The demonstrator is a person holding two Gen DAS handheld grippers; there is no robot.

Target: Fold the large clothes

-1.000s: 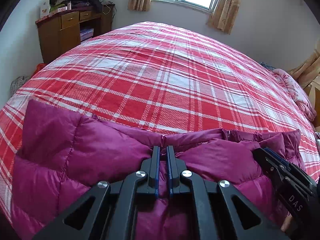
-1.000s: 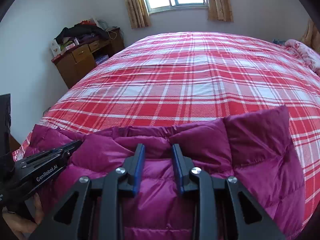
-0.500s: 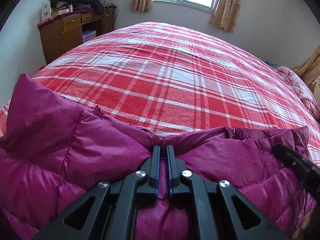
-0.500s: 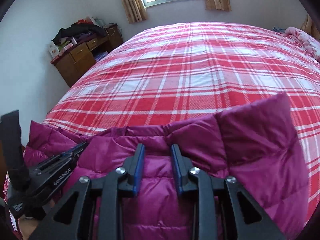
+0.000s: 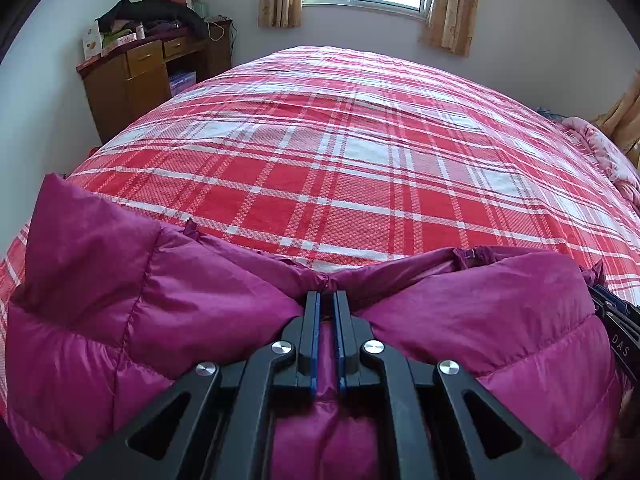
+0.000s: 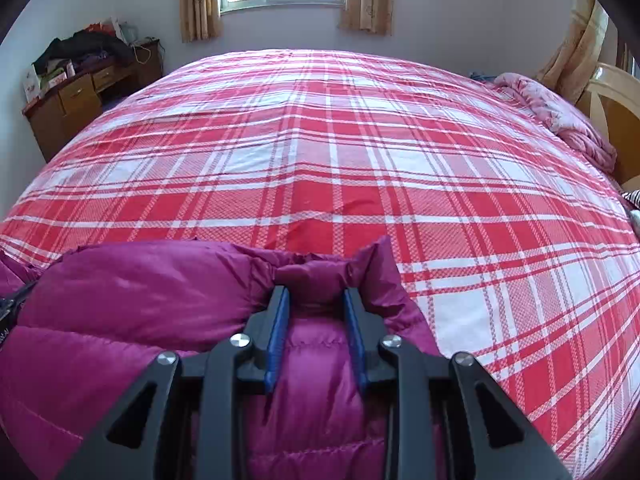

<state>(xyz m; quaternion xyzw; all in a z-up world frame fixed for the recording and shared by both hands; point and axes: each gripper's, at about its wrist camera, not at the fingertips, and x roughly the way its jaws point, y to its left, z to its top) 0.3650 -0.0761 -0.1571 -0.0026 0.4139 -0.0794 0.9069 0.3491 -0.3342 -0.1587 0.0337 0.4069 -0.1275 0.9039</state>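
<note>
Plaid bed [image 5: 360, 168]; magenta jacket [image 5: 160, 300] long axis crosswise, both tools clamped.

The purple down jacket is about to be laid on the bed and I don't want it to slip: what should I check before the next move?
1. Left claw shut on the purple down jacket: ok.
2. Right claw shut on a thick bunch of jacket: ok.
3. Plaid bedsheet ahead free of objects: ok.
4. Edge between the claws taut: not ok, it sags.
5. Lower part of the jacket hanging clear: cannot tell.
</note>
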